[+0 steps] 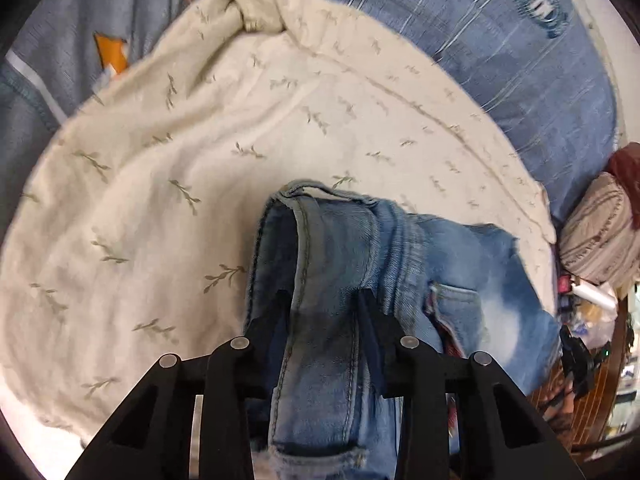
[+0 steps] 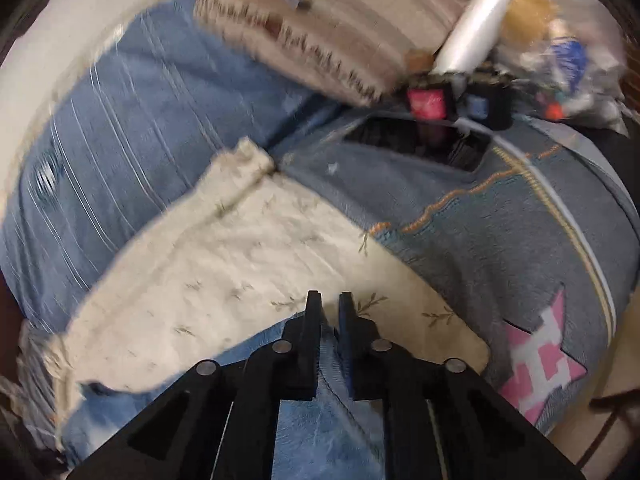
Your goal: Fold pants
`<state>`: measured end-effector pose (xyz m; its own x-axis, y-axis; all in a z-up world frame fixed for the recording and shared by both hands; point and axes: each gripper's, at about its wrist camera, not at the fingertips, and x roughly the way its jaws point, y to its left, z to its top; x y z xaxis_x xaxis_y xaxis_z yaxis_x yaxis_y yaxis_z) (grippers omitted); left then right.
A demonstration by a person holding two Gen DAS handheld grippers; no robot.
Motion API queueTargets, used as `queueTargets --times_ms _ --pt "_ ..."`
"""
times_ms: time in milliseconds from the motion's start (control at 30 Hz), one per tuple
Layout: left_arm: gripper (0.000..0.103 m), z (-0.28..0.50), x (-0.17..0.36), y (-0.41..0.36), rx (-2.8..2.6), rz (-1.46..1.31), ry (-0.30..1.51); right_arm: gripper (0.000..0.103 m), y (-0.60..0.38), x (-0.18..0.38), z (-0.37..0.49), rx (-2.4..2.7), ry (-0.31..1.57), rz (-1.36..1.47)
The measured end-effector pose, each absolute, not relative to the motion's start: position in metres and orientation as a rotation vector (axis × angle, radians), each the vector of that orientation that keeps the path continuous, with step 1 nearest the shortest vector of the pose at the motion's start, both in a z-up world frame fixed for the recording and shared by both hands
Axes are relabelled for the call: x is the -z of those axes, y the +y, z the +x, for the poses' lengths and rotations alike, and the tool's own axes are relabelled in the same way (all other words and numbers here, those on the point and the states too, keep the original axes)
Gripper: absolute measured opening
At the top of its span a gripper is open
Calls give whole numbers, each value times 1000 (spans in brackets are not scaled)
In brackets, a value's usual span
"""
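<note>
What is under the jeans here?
The jeans lie over a cream leaf-print cloth spread on blue bedding; both grippers, left gripper and right gripper, pinch denim. Whatever lies directly beneath stays covered.

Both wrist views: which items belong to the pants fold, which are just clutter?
In the job:
- faded blue denim pants, gripped at both ends
- left tool, shut on a denim band
- right tool, shut on a denim edge
- cream leaf-print cloth under the pants

Lying about:
- blue striped bedding
- beige fringed blanket
- grey quilt with pink star
- white plastic roll
</note>
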<state>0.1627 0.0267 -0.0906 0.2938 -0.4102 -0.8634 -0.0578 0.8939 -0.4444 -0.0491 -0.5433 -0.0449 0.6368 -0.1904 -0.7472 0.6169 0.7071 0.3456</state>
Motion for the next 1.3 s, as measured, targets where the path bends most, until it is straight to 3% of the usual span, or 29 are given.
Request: queueTargets --times_ms 33,67,100,167,333,600,633,667,700,733,767,933,1100,1200,1233,1300 --pt "31 156 81 32 255 -424 1240 13 -543 34 -66 504 699 666" --pt "31 147 72 37 272 -421 1217 23 -544 27 -79 520 664 687" --pt "31 139 67 41 283 -424 1205 42 -542 19 -105 551 614 726" --pt "32 114 54 55 326 -455 1177 60 -540 14 -136 579 566 795" --pt "56 56 57 78 448 -586 1199 60 -505 38 -179 572 631 867" --pt "56 40 108 62 521 -753 1346 60 -484 72 -167 504 727 920" --pt "48 45 110 56 520 -744 1356 60 -483 73 -162 497 739 905" --pt "38 51 111 52 501 -718 1358 53 -481 76 -157 485 745 894" --pt "22 59 109 47 471 -675 1351 29 -480 77 -151 462 759 874" --pt "15 67 105 45 446 -645 1341 11 -480 79 -147 456 781 856" --pt "15 73 100 47 453 -661 1324 3 -481 79 -144 455 798 847" --pt "14 75 62 58 432 -555 1149 3 -474 46 -154 380 664 831" --pt "16 68 112 64 363 -506 1289 6 -480 88 -157 435 762 903" --pt "16 63 105 75 395 -544 1283 9 -476 96 -166 431 759 950" --pt "16 58 98 78 431 -525 1277 12 -476 89 -170 421 733 961" --pt "18 45 81 84 506 -479 1253 34 -478 76 -180 415 680 987"
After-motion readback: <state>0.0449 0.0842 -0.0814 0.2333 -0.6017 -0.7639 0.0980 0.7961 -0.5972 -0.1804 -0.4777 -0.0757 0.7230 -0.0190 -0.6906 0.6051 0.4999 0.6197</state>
